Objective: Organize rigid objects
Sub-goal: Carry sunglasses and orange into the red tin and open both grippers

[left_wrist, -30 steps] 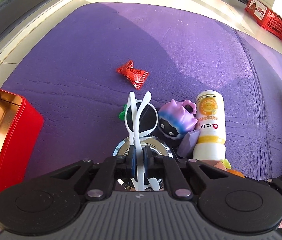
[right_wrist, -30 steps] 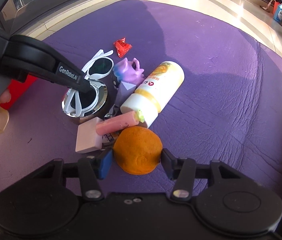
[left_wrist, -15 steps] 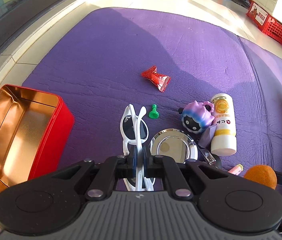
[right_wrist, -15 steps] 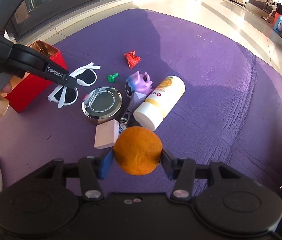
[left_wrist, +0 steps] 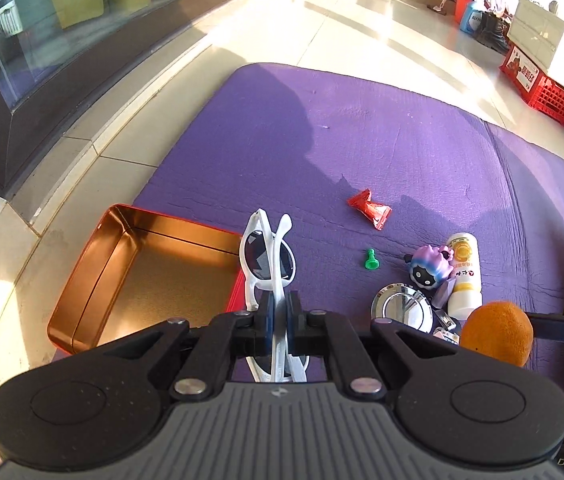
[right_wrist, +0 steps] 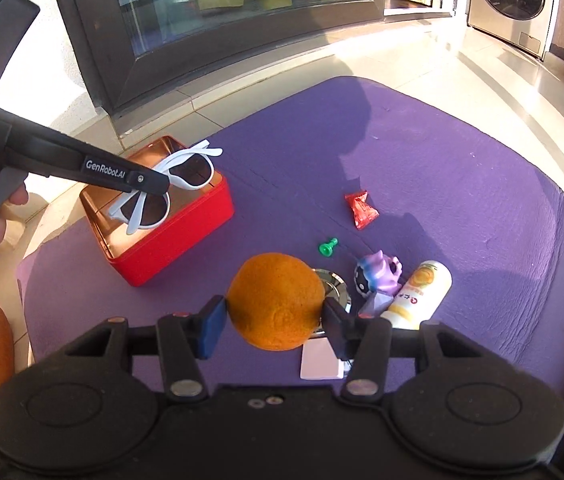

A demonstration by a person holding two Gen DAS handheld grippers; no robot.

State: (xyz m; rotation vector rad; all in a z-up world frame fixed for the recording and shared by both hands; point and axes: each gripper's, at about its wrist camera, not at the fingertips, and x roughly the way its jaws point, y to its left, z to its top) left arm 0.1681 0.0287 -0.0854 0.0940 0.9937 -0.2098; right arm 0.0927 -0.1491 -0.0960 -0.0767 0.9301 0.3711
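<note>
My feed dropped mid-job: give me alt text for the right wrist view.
The right gripper holds an orange above a purple mat. To the left, the left gripper holds white sunglasses over an open red tin; small items lie to the right.

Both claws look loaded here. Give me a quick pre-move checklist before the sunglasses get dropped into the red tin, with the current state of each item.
1. Left claw clamped on sunglasses: ok.
2. Right claw gripping orange on both sides: ok.
3. Red tin open, no lid on it: ok.
4. Tin interior free for the sunglasses: ok in the visible part.
5. Sunglasses over the tin opening: ok in the right wrist view; height above it cannot tell.
6. Sunglasses arms folded: not ok, they stick out.
</note>
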